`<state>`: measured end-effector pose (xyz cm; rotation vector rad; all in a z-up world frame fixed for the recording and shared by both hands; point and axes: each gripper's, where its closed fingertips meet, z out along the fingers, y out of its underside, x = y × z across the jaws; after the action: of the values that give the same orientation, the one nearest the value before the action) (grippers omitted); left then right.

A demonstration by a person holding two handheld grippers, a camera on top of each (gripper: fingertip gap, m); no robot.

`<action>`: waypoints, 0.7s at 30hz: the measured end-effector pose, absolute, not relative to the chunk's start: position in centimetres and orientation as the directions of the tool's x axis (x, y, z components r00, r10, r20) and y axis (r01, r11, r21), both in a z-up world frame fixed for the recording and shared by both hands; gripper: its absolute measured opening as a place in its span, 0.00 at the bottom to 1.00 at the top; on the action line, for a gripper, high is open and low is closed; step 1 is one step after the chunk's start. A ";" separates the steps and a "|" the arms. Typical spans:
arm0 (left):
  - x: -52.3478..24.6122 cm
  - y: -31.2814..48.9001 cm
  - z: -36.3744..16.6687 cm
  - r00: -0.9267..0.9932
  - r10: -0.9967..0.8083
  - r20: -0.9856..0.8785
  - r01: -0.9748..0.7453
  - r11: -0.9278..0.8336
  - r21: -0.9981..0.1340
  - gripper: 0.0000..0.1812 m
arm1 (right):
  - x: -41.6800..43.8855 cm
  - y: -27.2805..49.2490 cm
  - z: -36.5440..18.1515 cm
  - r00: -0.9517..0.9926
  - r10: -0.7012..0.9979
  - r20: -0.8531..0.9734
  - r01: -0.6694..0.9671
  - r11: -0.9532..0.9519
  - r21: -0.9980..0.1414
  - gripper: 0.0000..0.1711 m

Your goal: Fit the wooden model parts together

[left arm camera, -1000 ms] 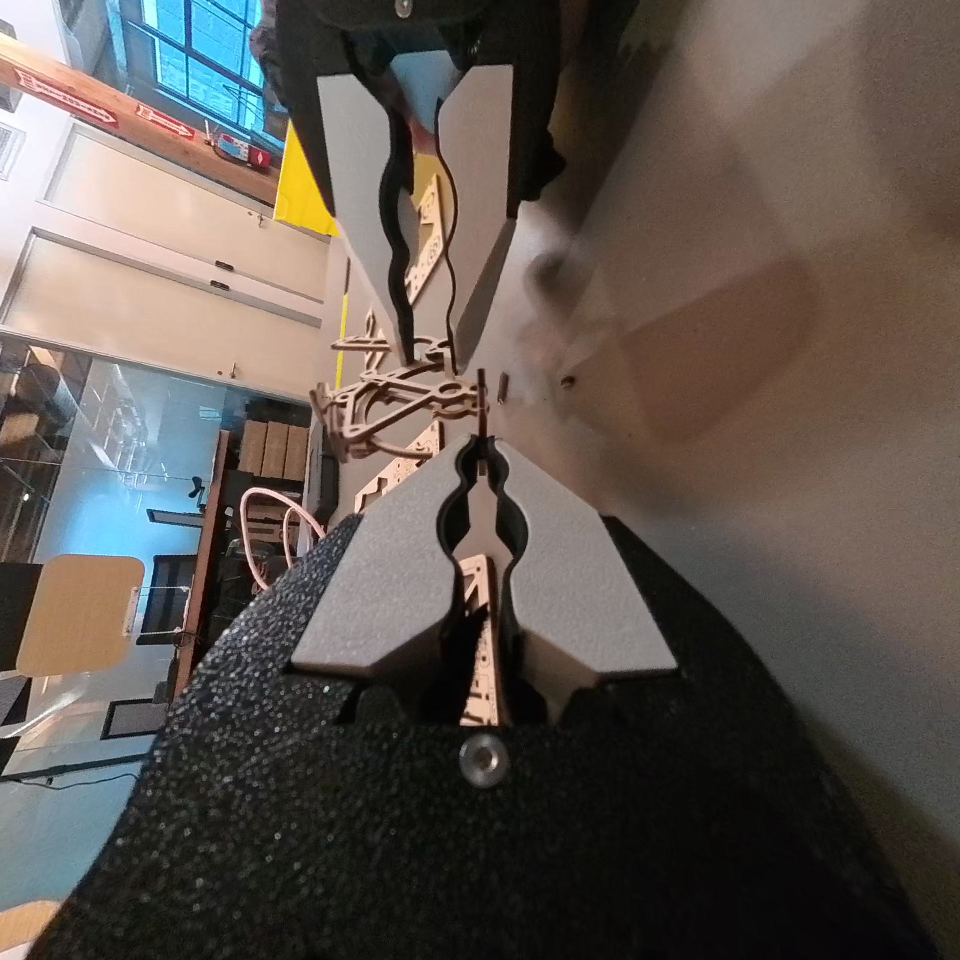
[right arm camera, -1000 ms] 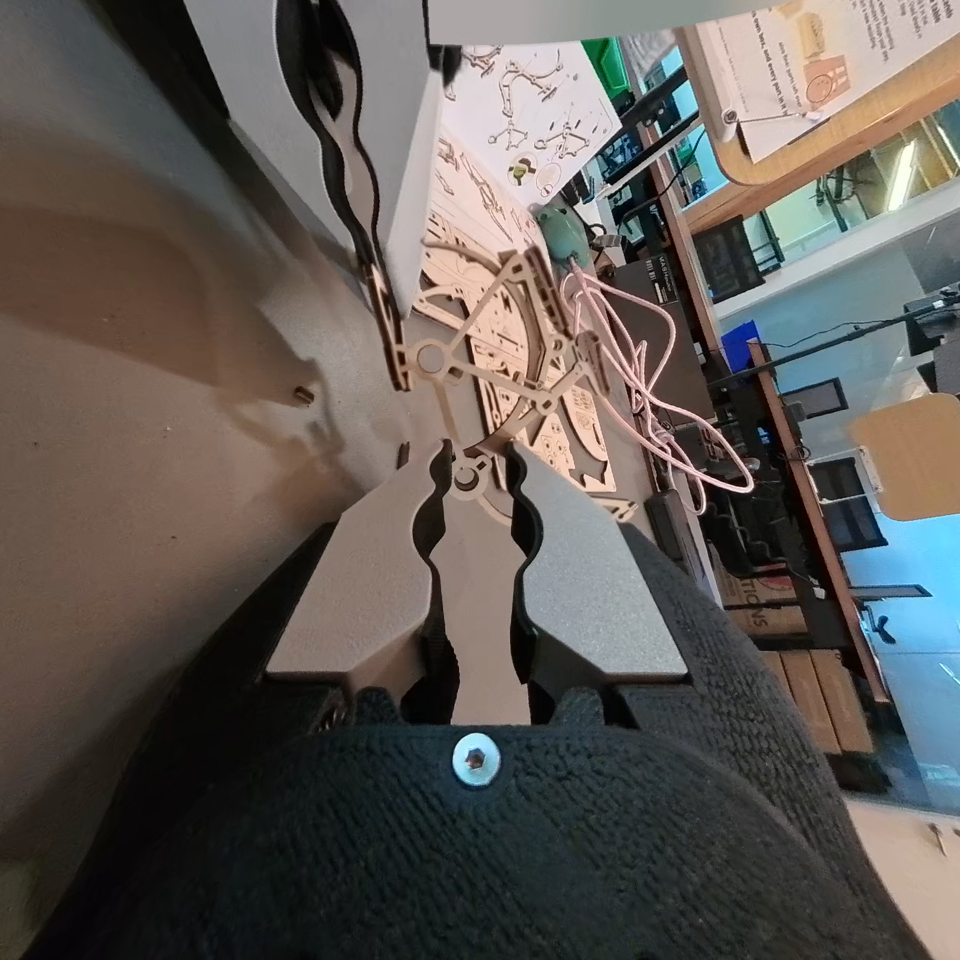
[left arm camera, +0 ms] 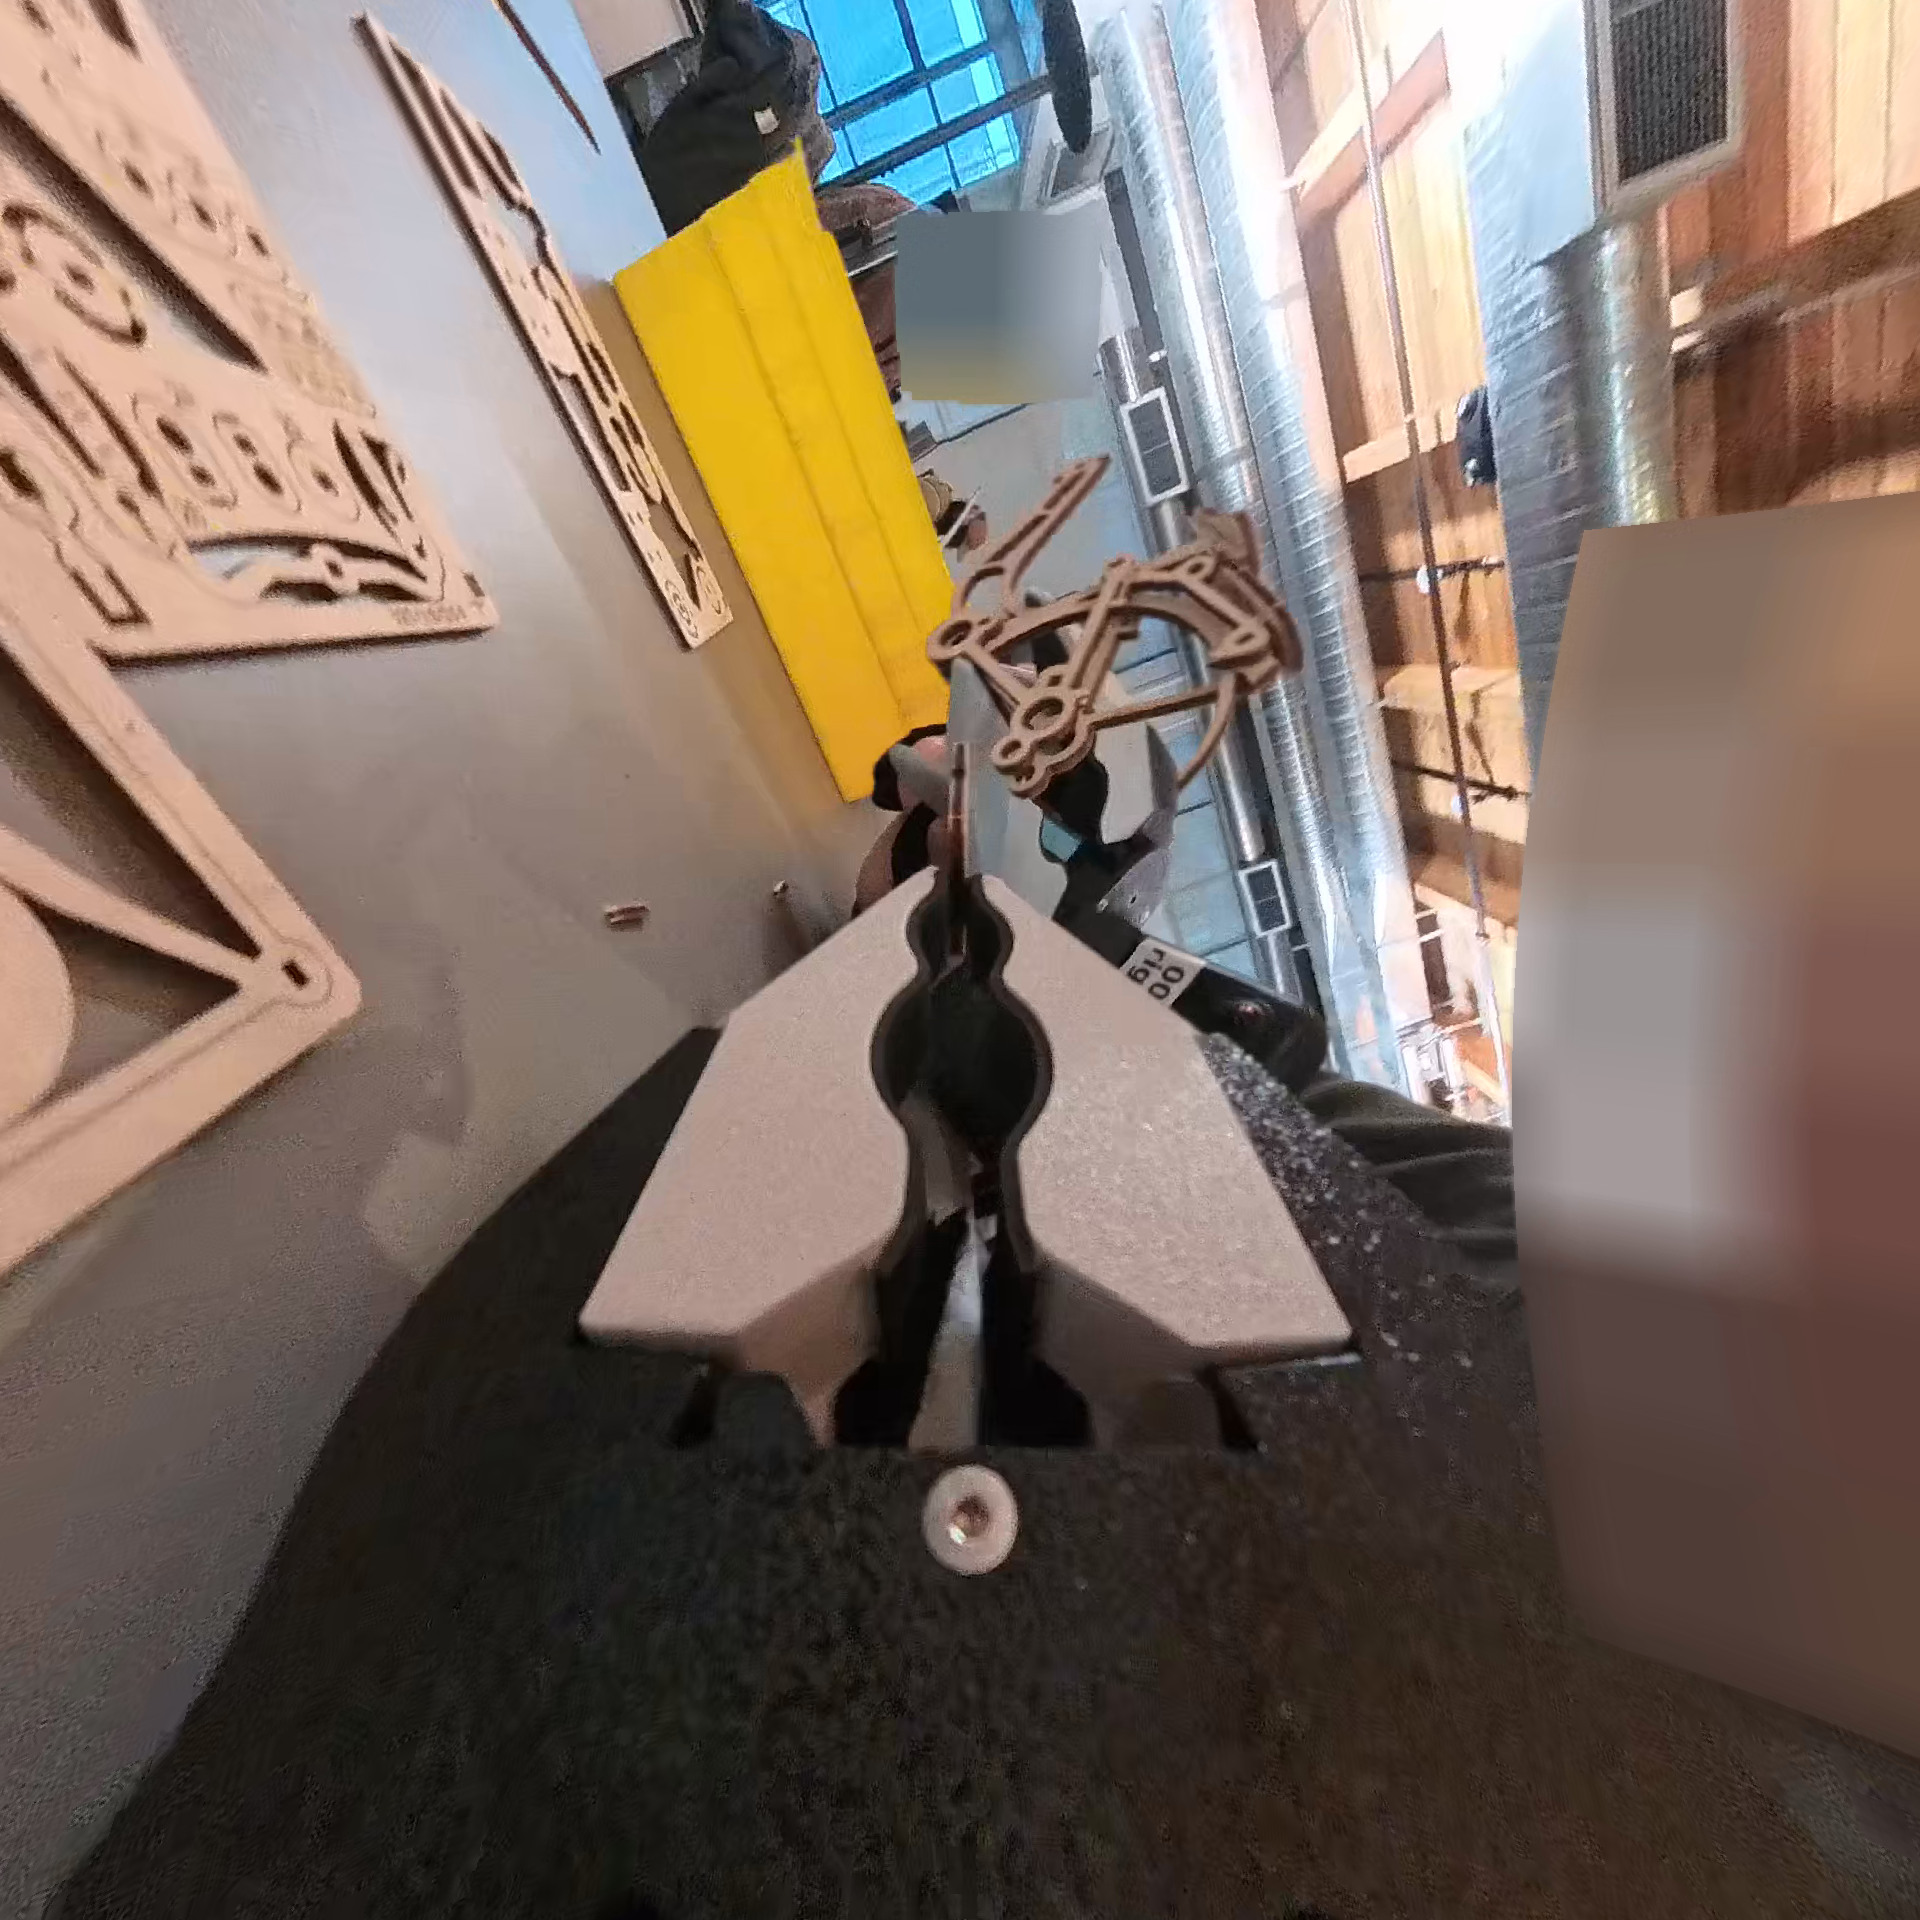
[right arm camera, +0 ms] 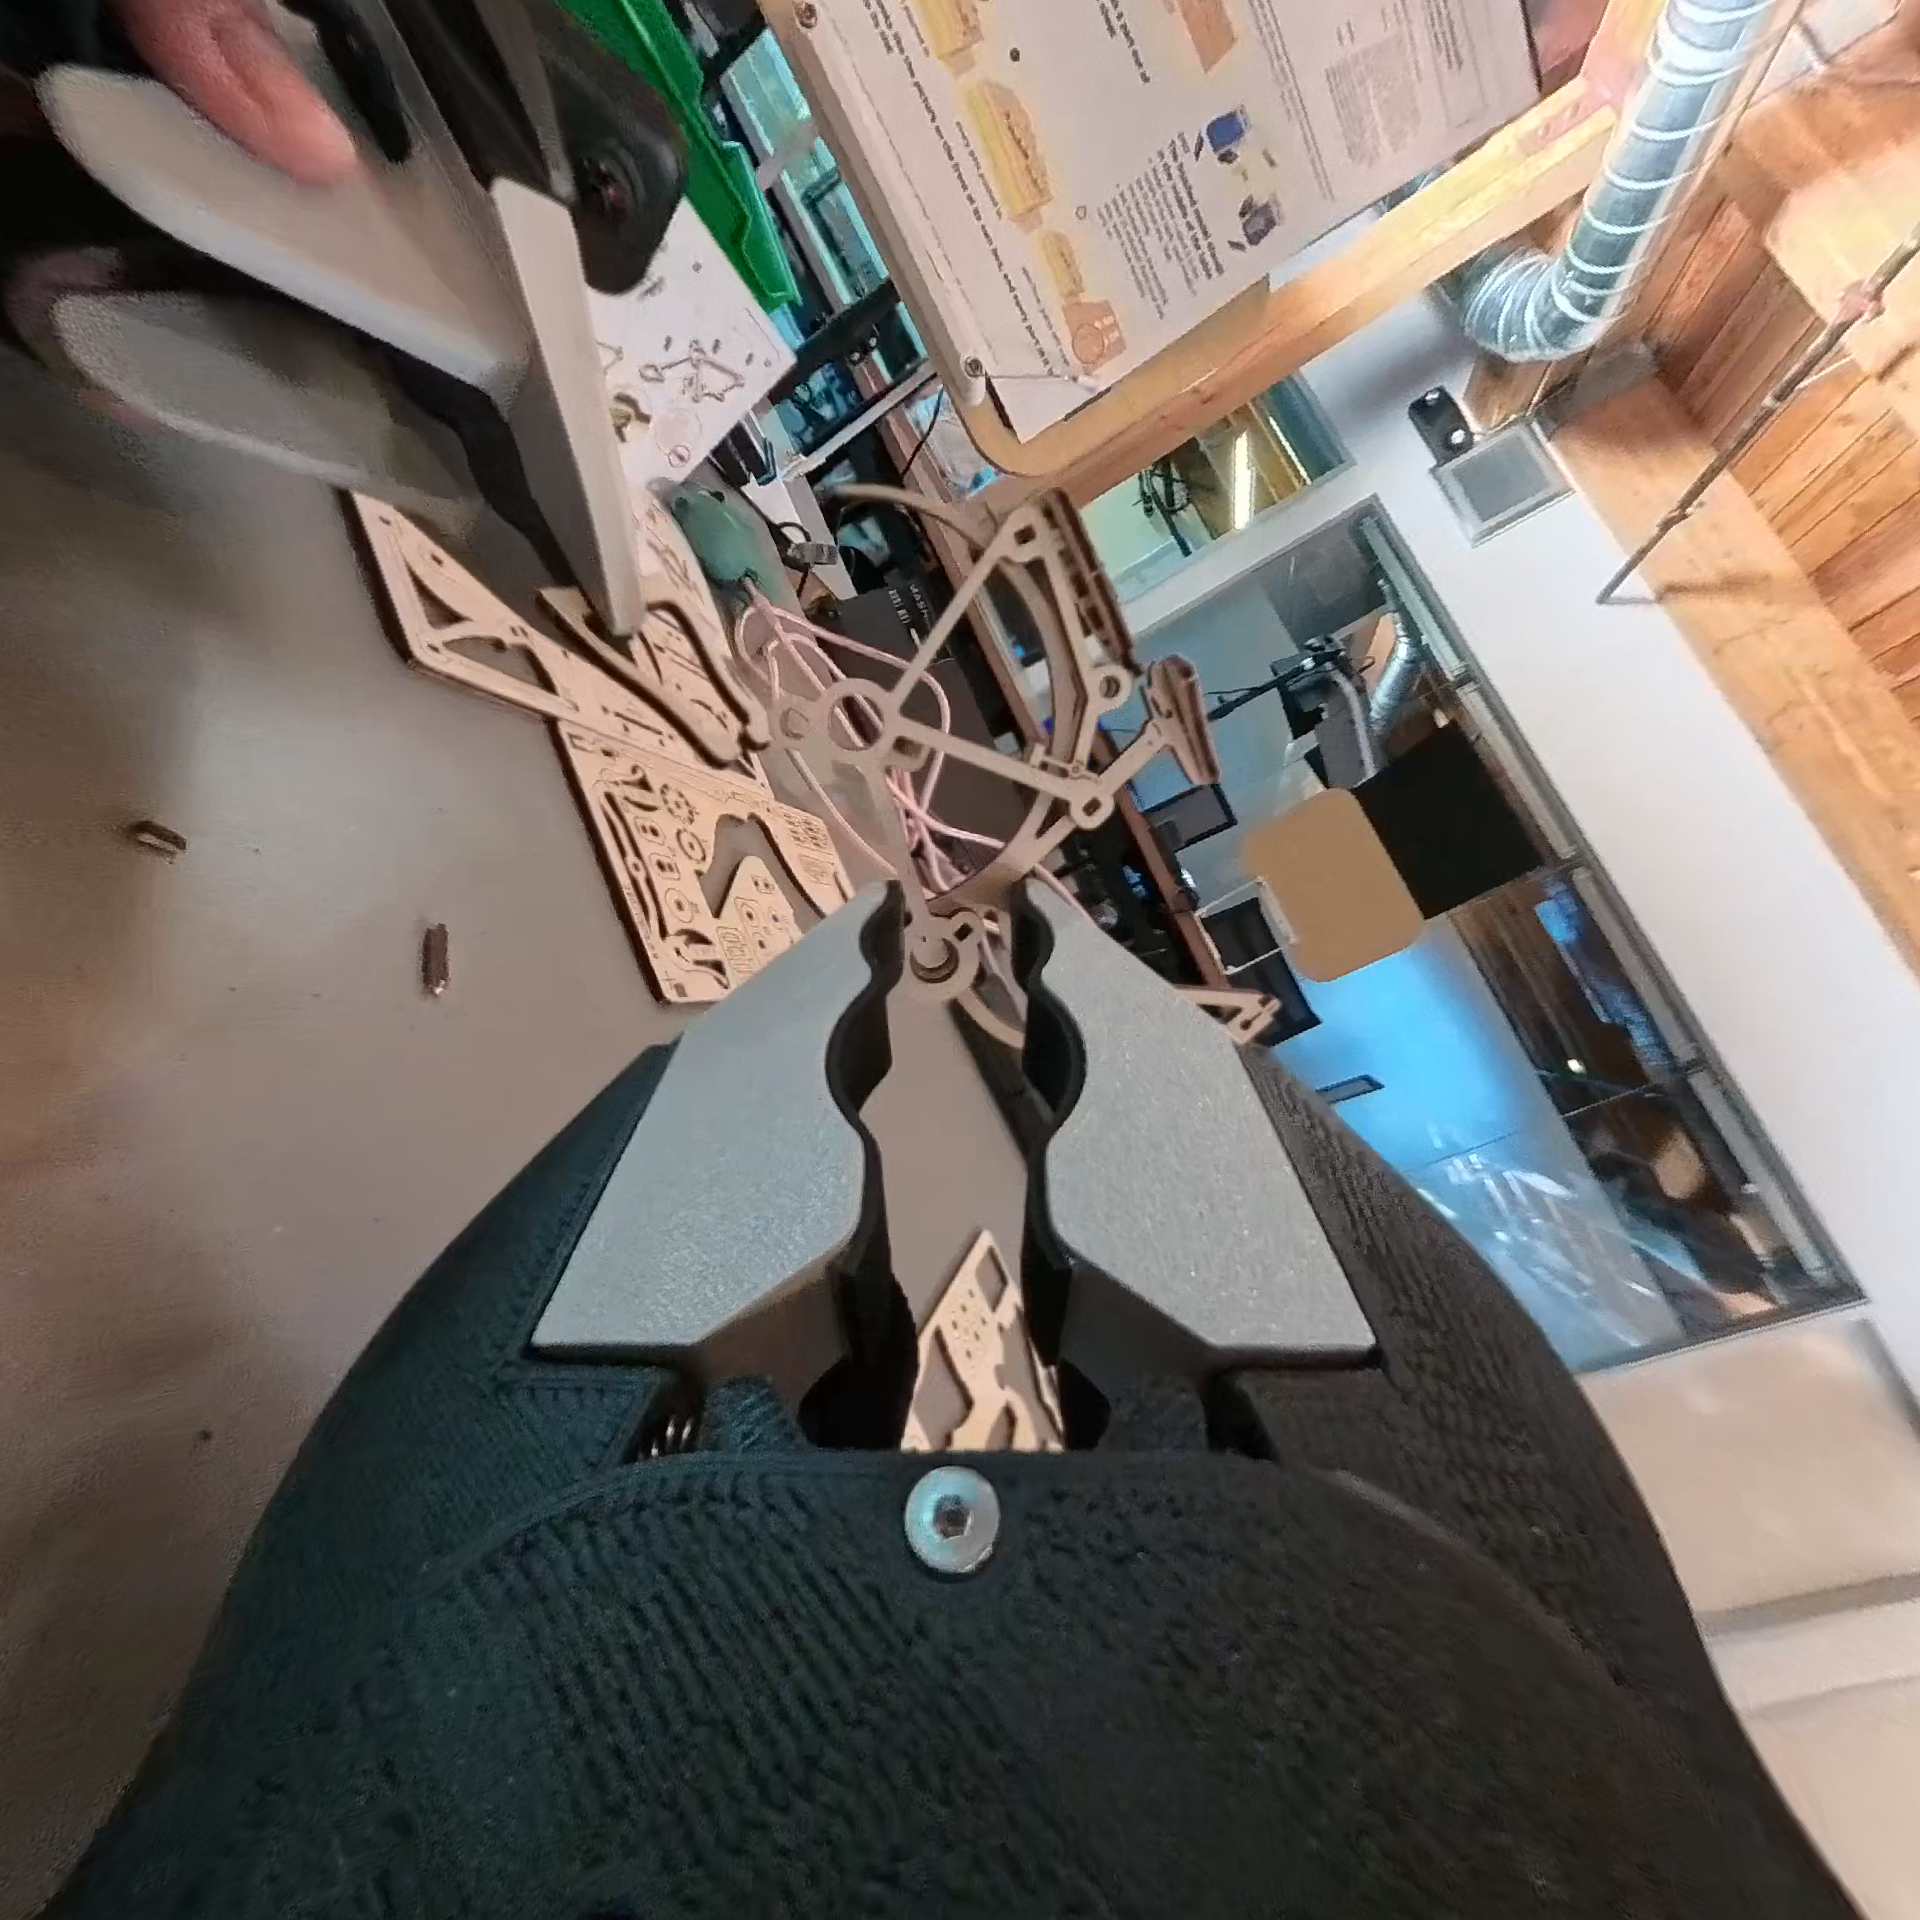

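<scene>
Since the earlier frame you had drawn both grippers apart and lifted them off the table (right arm camera: 260, 1039): a second before, the two sets of tips were almost meeting over the surface, whereas now the wooden frame (right arm camera: 997, 727) stood raised against the room behind. Your right gripper (right arm camera: 951, 961) was closed on that frame's round hub at its tips, with the curved arc and struts fanning out beyond. Your left gripper (left arm camera: 961, 899) was closed on a thin flat wooden piece (left arm camera: 958, 800), seen edge-on and poking out past the tips; in the left wrist view the frame (left arm camera: 1117, 644) sat near it but apart, not joined. My judgement: the parts had been separated for re-alignment, and the joint remained unmade. The cut-out wooden sheets (left arm camera: 177, 395) lay flat on the table with many sockets emptied, and two small wooden pins (right arm camera: 436, 956) lay loose on the bare surface beside them. No box or tray held parts that I could see; a green bin (right arm camera: 727, 177) stood further back, its contents hidden.
</scene>
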<state>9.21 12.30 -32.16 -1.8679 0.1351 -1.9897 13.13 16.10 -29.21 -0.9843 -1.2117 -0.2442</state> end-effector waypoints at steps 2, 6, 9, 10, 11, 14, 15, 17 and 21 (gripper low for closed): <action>9.4 12.1 -32.3 -0.034 -0.324 0.945 0.229 -0.923 -0.308 0.00 | 13.2 16.1 -29.3 0.352 0.285 0.892 0.664 0.596 -0.452 0.11; 9.5 12.1 -32.6 -0.057 -0.271 0.961 0.230 -0.940 -0.252 0.00 | 13.5 16.3 -29.4 0.299 0.204 0.932 0.712 0.603 -0.361 0.10; 9.3 12.4 -32.7 -0.060 -0.255 0.965 0.244 -0.941 -0.234 0.00 | 13.7 16.6 -29.4 0.289 0.185 0.939 0.727 0.596 -0.341 0.11; 9.3 12.4 -32.8 -0.056 -0.259 0.964 0.242 -0.940 -0.239 0.01 | 13.7 16.6 -29.4 0.289 0.187 0.939 0.727 0.595 -0.343 0.11; 9.4 12.4 -32.8 -0.050 -0.264 0.963 0.241 -0.939 -0.244 0.01 | 13.5 16.6 -29.4 0.289 0.189 0.939 0.727 0.595 -0.343 0.11; 9.3 12.5 -32.9 -0.048 -0.260 0.964 0.244 -0.940 -0.241 0.00 | 12.8 16.3 -29.6 0.273 0.190 0.943 0.726 0.602 -0.331 0.11; 9.3 12.5 -33.0 -0.049 -0.256 0.965 0.246 -0.940 -0.237 0.00 | 12.6 16.1 -29.7 0.261 0.184 0.948 0.728 0.607 -0.318 0.11; 9.3 12.6 -33.0 -0.050 -0.254 0.966 0.247 -0.940 -0.234 0.01 | 12.1 15.8 -30.0 0.236 0.169 0.957 0.731 0.618 -0.290 0.11; 9.4 12.5 -33.2 -0.046 -0.236 0.971 0.238 -0.946 -0.219 0.02 | 11.6 15.6 -30.2 0.210 0.153 0.965 0.735 0.626 -0.260 0.10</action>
<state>9.39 12.51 -33.20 -1.9128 -0.0019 -2.0622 11.64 15.57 -30.22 -0.8434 -1.3261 -0.4790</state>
